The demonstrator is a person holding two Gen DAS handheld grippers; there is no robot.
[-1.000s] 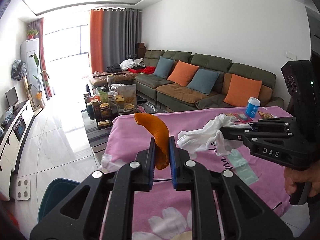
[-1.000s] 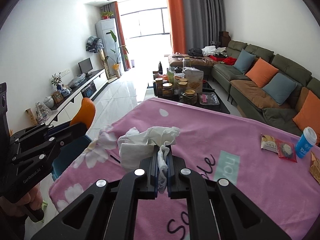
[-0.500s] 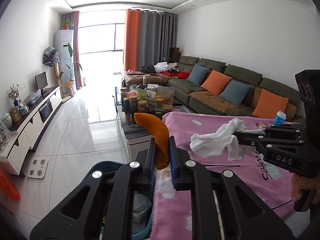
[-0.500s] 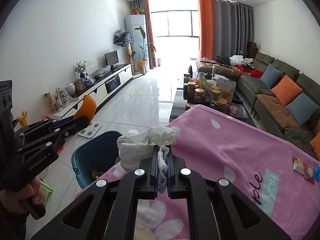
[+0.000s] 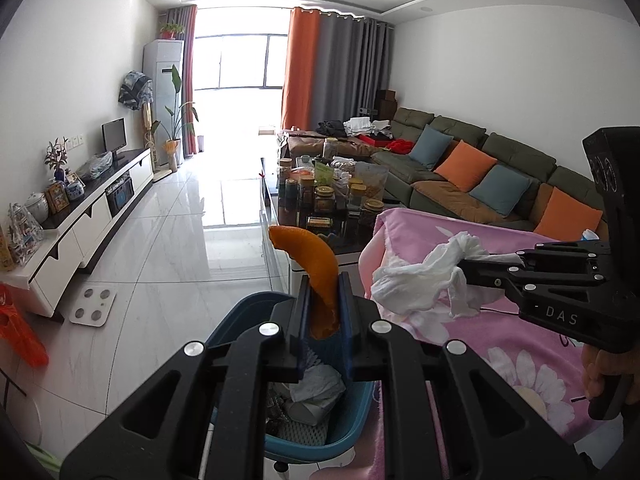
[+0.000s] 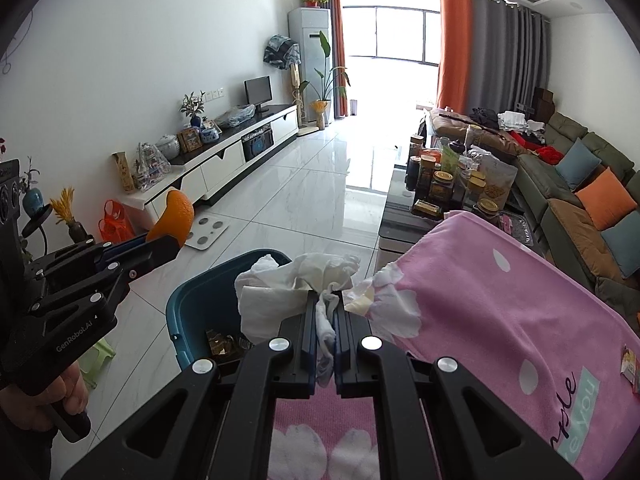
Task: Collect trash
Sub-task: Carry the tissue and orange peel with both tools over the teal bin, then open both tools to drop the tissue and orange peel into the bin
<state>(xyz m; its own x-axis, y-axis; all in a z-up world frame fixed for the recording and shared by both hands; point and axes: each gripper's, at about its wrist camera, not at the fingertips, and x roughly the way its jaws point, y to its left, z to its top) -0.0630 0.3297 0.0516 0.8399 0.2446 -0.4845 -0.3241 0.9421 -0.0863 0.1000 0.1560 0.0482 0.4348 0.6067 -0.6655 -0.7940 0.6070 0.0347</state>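
My left gripper (image 5: 323,280) is shut on a curved piece of orange peel (image 5: 310,258), which stands up between its pads above the blue trash bin (image 5: 256,310). The bin holds crumpled paper and wrappers. My right gripper (image 6: 324,294) is shut on a crumpled white tissue (image 6: 288,280) and hangs over the table's corner, beside the blue bin (image 6: 192,304). The left wrist view shows the right gripper (image 5: 464,270) with the white tissue (image 5: 424,280) at the right. In the right wrist view the left gripper (image 6: 172,246) with the peel (image 6: 176,214) is at the left.
A pink flowered cloth (image 6: 500,300) covers the table on the right. Beyond it stands a dark coffee table (image 5: 320,224) crowded with jars, then a green sofa (image 5: 480,176) with cushions. White tiled floor (image 5: 160,240), a scale (image 5: 92,306) and a TV cabinet (image 5: 88,216) lie to the left.
Both grippers have swung left from over the pink table to its corner, so the blue bin came into view below them. Each keeps its hold on the peel and the tissue.
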